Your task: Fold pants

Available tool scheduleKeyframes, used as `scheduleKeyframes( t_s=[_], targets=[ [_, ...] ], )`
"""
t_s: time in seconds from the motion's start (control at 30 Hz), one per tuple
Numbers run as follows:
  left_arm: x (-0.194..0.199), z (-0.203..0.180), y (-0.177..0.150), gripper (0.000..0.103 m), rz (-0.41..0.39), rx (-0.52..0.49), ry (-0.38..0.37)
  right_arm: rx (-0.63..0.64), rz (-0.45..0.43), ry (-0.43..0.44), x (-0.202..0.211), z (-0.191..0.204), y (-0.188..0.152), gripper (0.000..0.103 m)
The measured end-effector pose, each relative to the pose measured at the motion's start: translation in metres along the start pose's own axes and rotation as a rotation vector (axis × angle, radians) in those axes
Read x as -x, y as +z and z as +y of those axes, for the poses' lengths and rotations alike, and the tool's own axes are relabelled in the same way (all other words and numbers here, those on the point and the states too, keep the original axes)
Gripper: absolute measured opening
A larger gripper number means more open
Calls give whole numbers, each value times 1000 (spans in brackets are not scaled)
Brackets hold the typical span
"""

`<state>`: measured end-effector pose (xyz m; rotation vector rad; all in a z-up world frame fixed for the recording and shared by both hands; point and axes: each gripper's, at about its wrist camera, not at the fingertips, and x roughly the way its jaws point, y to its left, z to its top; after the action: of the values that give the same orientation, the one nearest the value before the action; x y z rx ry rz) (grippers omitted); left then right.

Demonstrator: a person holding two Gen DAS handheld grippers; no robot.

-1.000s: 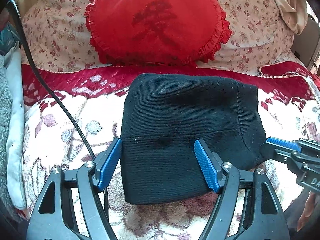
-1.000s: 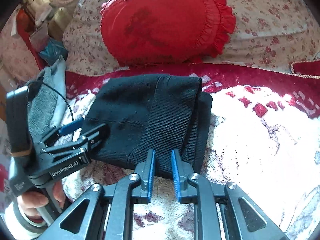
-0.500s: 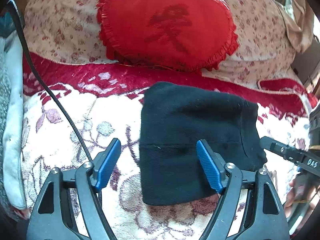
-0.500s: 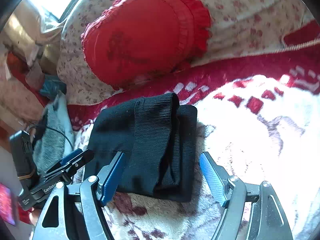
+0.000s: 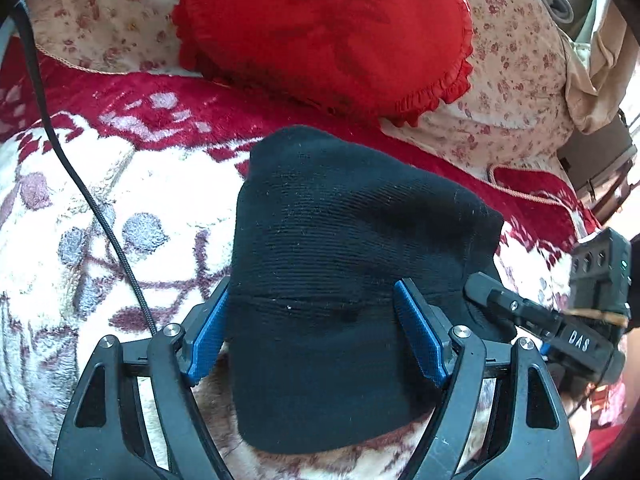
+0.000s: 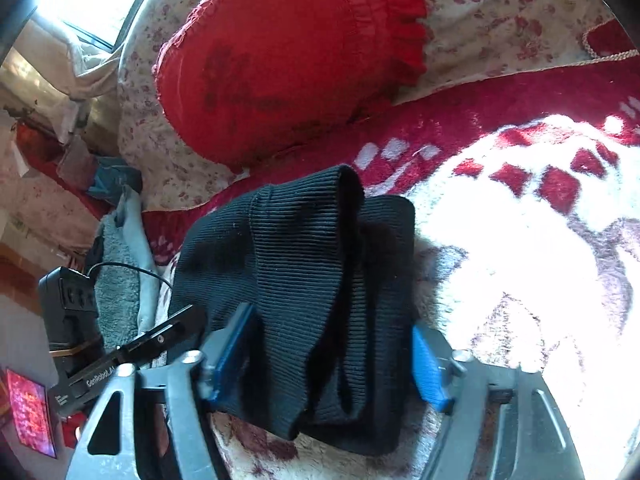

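Straddling the folded black pants (image 5: 320, 280), left gripper (image 5: 312, 332) is standing wide; right gripper (image 6: 324, 352) is closing, pants between its pads.

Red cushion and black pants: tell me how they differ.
The red cushion is bright, oval and frilled at its rim; the black pants are dark, ribbed knit, folded into a compact bundle. The cushion leans on a floral pillow; the pants lie flat on the blanket. Both are soft textiles.
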<state>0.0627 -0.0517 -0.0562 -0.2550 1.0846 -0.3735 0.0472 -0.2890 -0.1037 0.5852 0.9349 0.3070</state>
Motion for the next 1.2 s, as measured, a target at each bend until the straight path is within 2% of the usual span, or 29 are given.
scheduleKeyframes(
  t_s=[0.07, 0.13, 0.23, 0.33, 0.43, 0.5, 0.57, 0.6, 0.63, 0.73, 0.83, 0.93, 1.07, 1.2],
  targets=[
    [2, -1, -1, 71, -19, 7, 3, 35, -23, -23, 2, 7, -2, 45],
    [9, -3, 2, 58, -33, 7, -6, 64, -52, -30, 9, 16, -1, 39],
    [20, -7, 11, 50, -61, -21, -6, 117, -90, -43, 20, 33, 6, 37],
    [32, -12, 29, 50, -114, -58, 10, 147, -123, -31, 28, 42, 19, 37],
    [29, -10, 46, 50, -118, -60, 33, 148, -140, -26, 23, 47, 40, 37],
    [16, -6, 53, 50, -109, -61, 68, 143, -129, -33, 11, 44, 53, 38],
    [-9, 2, 53, 50, -57, -59, 125, 136, -95, -75, -8, 37, 60, 40],
    [-20, 7, 52, 58, -32, -54, 128, 143, -66, -119, -20, 32, 61, 42],
    [-21, 11, 51, 64, -49, -41, 106, 147, -21, -165, -34, 26, 60, 46],
    [-15, 11, 50, 68, -61, -75, 134, 95, -42, -117, -27, 11, 54, 47],
    [-5, 1, 52, 68, -93, -139, 220, 94, -76, -136, -4, 16, 53, 46],
    [0, -9, 52, 68, -115, -185, 265, 178, -121, -128, 17, 39, 51, 36],
    [-6, -15, 50, 68, -117, -183, 277, 304, -99, -120, 20, 74, 44, 31],
    [-18, -17, 42, 68, -103, -171, 267, 326, -33, -231, -6, 69, 30, 30]
  ],
)
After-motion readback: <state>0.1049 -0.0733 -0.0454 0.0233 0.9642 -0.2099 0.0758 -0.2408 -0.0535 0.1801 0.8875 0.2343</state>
